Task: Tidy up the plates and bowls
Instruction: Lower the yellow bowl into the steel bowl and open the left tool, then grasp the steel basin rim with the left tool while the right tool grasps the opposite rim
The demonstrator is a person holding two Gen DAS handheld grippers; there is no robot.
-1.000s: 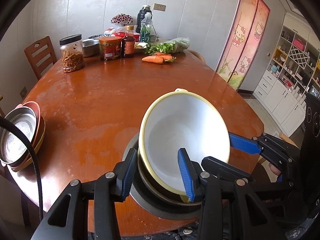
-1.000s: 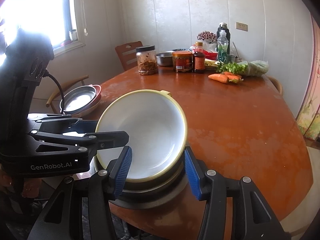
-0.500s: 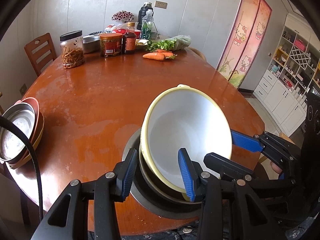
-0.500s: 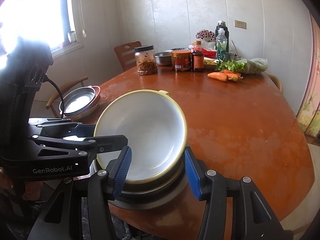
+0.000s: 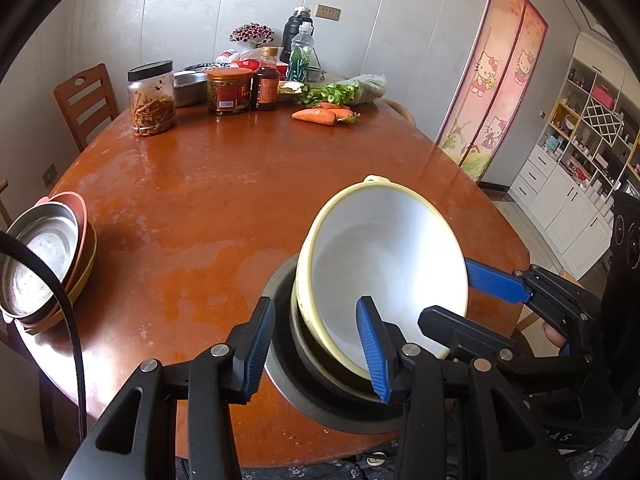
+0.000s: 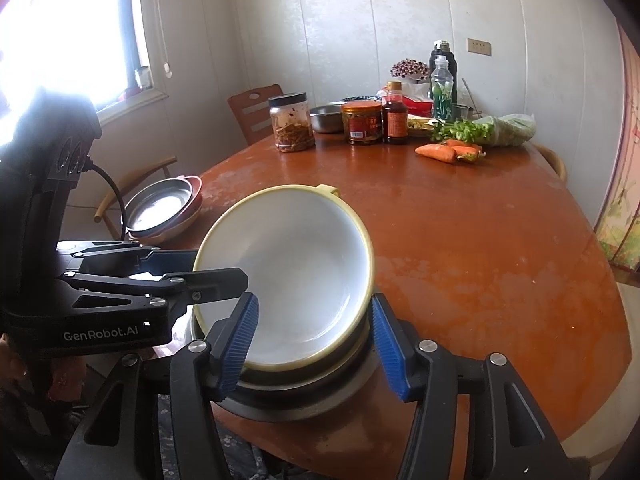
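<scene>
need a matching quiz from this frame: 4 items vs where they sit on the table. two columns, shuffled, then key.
Items
1. yellow-rimmed bowl
2. carrots
3. black-lidded jar
4. red and steel bowl stack

Places
A. far side, beside the bagged greens
B. left edge of the table, near the cable
C. near edge, tilted on the metal dishes, between both tools
D. far left of the jar and bottle row

Pairs: 1-C, 2-A, 3-D, 4-B

The left tool and right tool both stand open around the bowl's rim.
</scene>
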